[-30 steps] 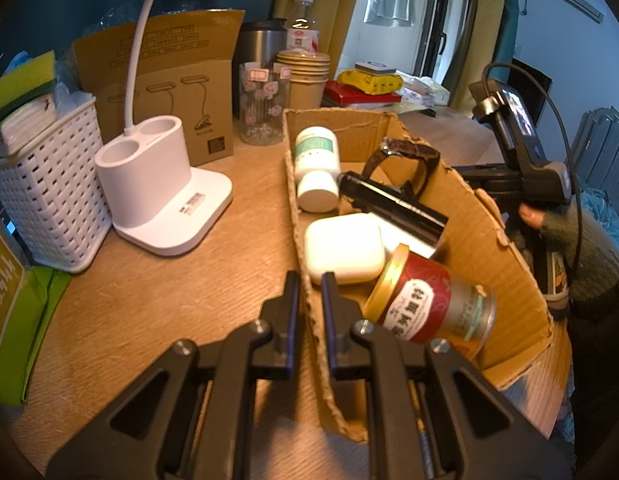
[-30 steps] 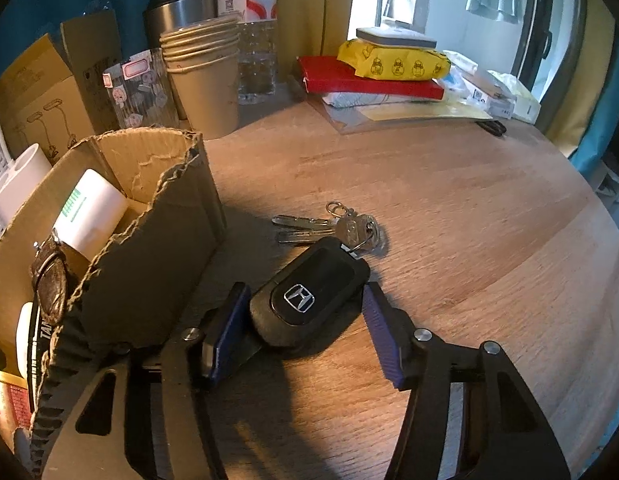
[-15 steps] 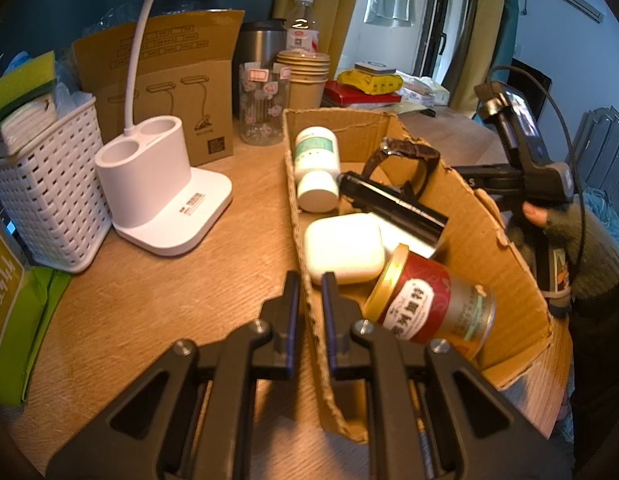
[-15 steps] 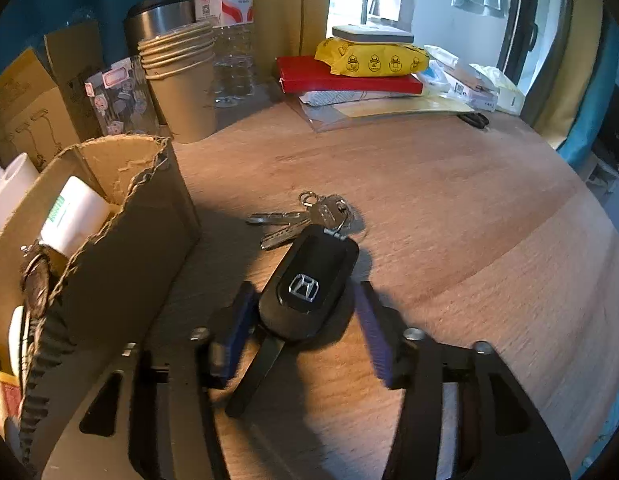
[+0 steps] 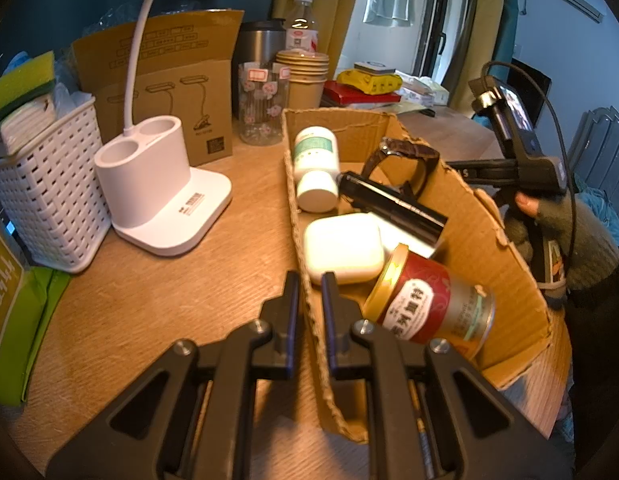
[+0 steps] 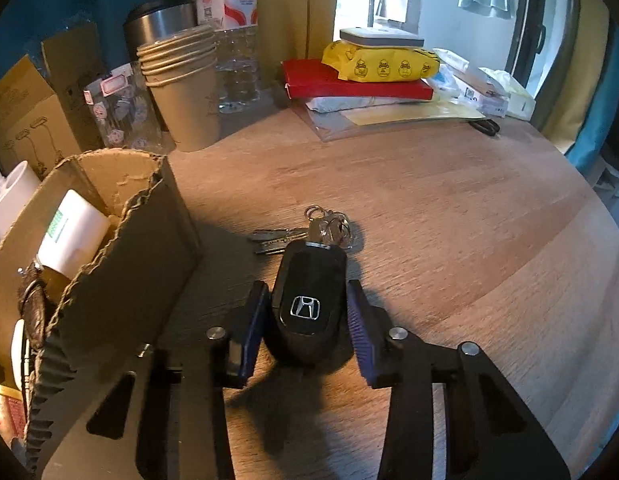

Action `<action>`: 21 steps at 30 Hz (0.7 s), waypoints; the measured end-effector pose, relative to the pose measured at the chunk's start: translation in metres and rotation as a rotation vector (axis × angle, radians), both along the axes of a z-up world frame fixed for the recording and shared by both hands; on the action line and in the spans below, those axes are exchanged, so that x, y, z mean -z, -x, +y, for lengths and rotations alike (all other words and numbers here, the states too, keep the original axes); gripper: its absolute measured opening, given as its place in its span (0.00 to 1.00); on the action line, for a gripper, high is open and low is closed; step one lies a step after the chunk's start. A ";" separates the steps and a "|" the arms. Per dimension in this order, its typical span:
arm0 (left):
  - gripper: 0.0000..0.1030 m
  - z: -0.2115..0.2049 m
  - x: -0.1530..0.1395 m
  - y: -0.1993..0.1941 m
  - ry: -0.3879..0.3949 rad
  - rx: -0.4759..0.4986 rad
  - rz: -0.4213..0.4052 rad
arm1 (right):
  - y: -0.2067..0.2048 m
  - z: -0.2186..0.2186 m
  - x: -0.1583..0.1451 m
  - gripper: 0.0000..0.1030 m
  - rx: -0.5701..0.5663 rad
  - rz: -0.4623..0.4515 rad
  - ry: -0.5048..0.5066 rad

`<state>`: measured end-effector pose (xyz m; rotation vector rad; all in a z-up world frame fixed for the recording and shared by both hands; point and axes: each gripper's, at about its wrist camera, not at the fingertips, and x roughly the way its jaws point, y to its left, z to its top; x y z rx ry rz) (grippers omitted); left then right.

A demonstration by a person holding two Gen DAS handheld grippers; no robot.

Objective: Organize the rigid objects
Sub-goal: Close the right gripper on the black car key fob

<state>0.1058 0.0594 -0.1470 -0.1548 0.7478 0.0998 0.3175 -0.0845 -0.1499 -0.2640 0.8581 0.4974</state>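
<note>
Two views share one wooden counter (image 6: 449,208). Nearest in the left wrist view, the left hand-held gripper (image 5: 308,304) is narrowed onto the near wall of the cardboard box (image 5: 489,224), one finger outside it and one inside. Just past the fingers, inside the box, lie a red tea tin (image 5: 429,306) on its side and a white earbud case (image 5: 343,249) touching it. Behind these sit a black flashlight (image 5: 391,201), a white pill bottle (image 5: 315,168) and a brown-strapped wristwatch (image 5: 405,156). Left of the box stands a white desk lamp base (image 5: 161,196), with a white basket (image 5: 49,196) beside it.

Nearest in the right wrist view, the right hand-held gripper (image 6: 306,312) brackets a black Honda key fob (image 6: 309,300) lying on the counter just right of the box, its left pad close against the fob and a gap at the right pad. Metal keys (image 6: 305,232) trail from the fob's far end. Farther back stand stacked paper cups (image 6: 185,92) and a water bottle (image 6: 233,44).
</note>
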 end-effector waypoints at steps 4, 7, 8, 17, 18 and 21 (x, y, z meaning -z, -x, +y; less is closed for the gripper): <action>0.12 0.000 0.000 0.000 -0.001 -0.001 0.000 | 0.007 -0.007 -0.007 0.38 0.003 -0.014 -0.045; 0.12 0.000 0.000 0.000 -0.002 -0.001 0.000 | 0.012 -0.013 -0.013 0.38 0.008 -0.024 -0.084; 0.12 0.000 0.000 0.000 -0.002 -0.001 0.000 | 0.014 -0.016 -0.016 0.38 0.008 -0.028 -0.101; 0.12 0.000 0.000 0.000 -0.002 -0.001 0.000 | 0.029 -0.026 -0.046 0.38 0.013 -0.081 -0.174; 0.12 0.000 0.000 0.000 -0.002 -0.001 0.000 | 0.031 -0.027 -0.049 0.38 0.012 -0.088 -0.178; 0.12 0.000 0.000 0.000 -0.002 -0.001 0.000 | 0.035 -0.028 -0.057 0.37 0.006 -0.101 -0.190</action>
